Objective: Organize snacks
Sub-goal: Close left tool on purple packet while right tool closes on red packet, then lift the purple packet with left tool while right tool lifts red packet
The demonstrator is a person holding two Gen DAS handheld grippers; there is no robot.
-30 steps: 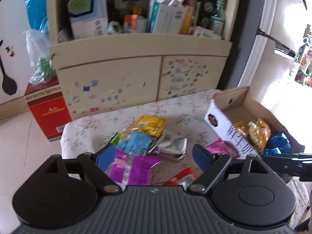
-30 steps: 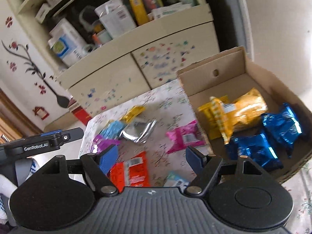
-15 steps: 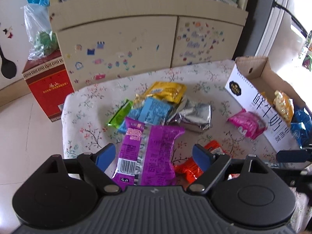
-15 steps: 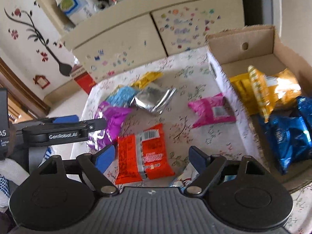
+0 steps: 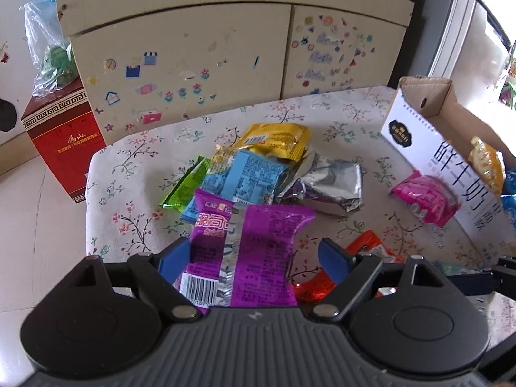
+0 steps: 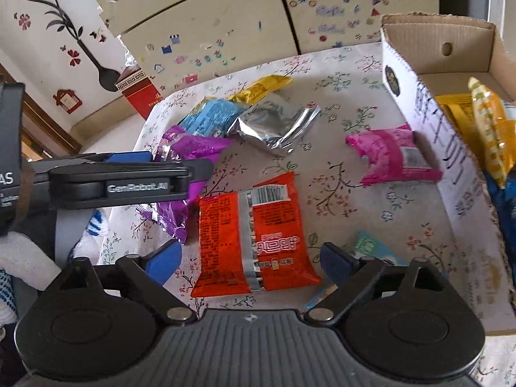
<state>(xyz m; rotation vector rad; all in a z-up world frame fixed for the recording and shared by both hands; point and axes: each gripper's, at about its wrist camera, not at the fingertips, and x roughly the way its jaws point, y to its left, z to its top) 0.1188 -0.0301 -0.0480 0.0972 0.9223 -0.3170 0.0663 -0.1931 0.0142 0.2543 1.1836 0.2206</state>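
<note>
Loose snack packets lie on a flower-print tablecloth. My left gripper hangs open just above the table, with a purple packet between its jaws; the right pad stands apart from it. In the right wrist view one of its fingers reaches across the purple packet. My right gripper is low over an orange-red packet. Its jaws are opening on either side of the packet without touching it.
A yellow, a light blue, a green and a silver packet are piled mid-table. A pink packet lies against the cardboard box, which holds orange and blue packets. A red carton stands on the floor.
Both grippers have come down toward the table. The purple packet now fills the space between the left jaws. The right gripper swung left from the box to the orange-red packet and its jaws widened.
</note>
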